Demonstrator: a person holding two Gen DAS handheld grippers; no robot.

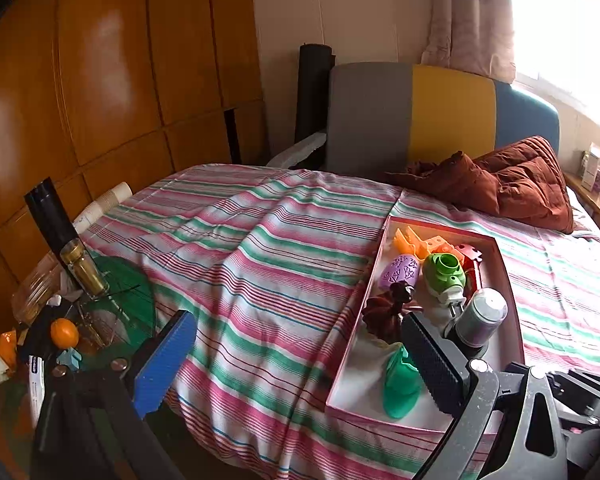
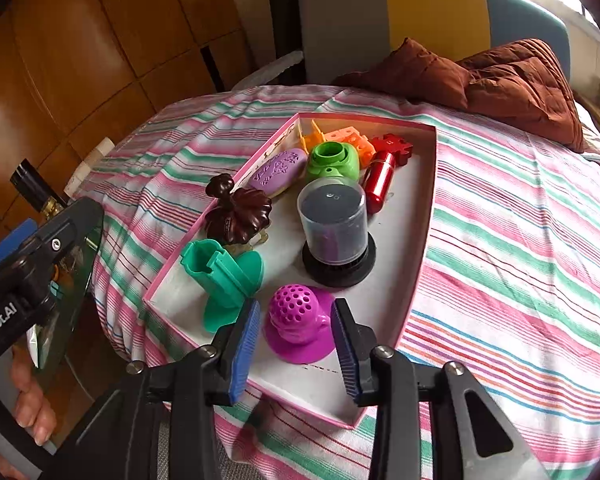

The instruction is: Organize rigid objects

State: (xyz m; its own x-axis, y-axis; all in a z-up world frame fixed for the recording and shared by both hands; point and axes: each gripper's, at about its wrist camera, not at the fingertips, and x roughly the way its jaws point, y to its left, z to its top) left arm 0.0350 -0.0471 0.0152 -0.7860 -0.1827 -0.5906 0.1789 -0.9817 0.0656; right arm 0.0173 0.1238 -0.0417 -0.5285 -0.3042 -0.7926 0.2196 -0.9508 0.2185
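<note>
Striped bedspread (image 1: 260, 248) under pink tray (image 2: 424, 216).

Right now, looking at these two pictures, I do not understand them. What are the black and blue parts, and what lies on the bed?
No robot here: a person holds two hand tools. Each picture comes from a camera on one tool, looking along its fingers. The left gripper is open over the striped bed, holding nothing. The right gripper is open around a purple toy, without clearly touching it. The toy stands in a pink box with a teal toy and a capped jar.
</note>
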